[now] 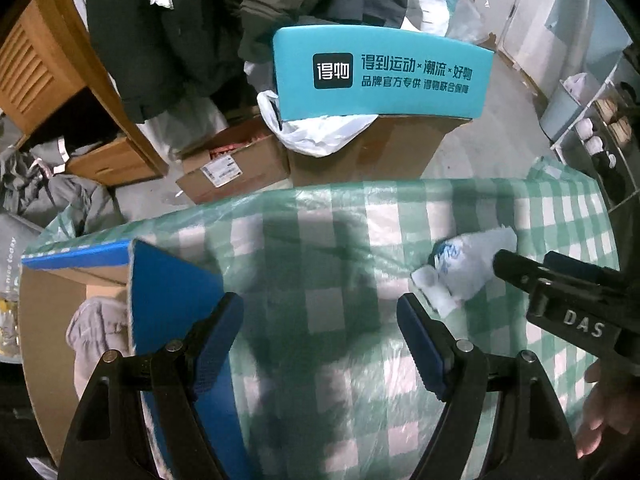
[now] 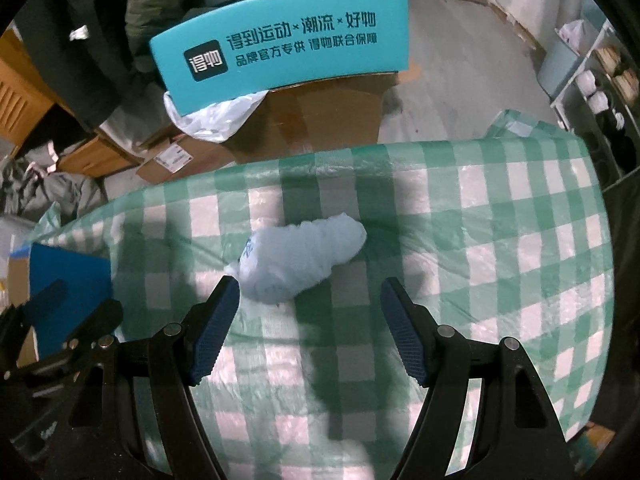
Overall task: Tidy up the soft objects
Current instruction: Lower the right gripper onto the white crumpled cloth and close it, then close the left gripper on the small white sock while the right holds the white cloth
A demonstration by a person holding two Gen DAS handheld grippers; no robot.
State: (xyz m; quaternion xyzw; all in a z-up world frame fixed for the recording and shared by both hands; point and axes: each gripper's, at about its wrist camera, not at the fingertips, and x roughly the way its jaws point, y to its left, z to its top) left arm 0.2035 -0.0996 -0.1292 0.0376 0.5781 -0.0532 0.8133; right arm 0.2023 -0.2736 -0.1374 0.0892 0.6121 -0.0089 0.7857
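Note:
A crumpled white plastic bag with blue print (image 2: 302,262) lies on the green-and-white checked cloth (image 2: 500,216). My right gripper (image 2: 310,300) hangs just above it, open, its left fingertip close to the bag's near end and nothing pressed between the pads. In the left wrist view the same bag (image 1: 466,266) is at the right, partly behind the right gripper's body (image 1: 568,300). My left gripper (image 1: 320,314) is open over bare cloth, empty. At the left stands an open cardboard box with blue flaps (image 1: 168,300), and a grey cloth (image 1: 100,332) lies inside it.
Beyond the table's far edge stand brown cartons (image 1: 380,148), a teal lid with printed text (image 1: 380,76) and a white bag (image 1: 320,132). Dark jackets (image 1: 160,32) hang at the back left. A shoe rack (image 1: 600,136) is at the right. A hand (image 1: 604,412) shows at the lower right.

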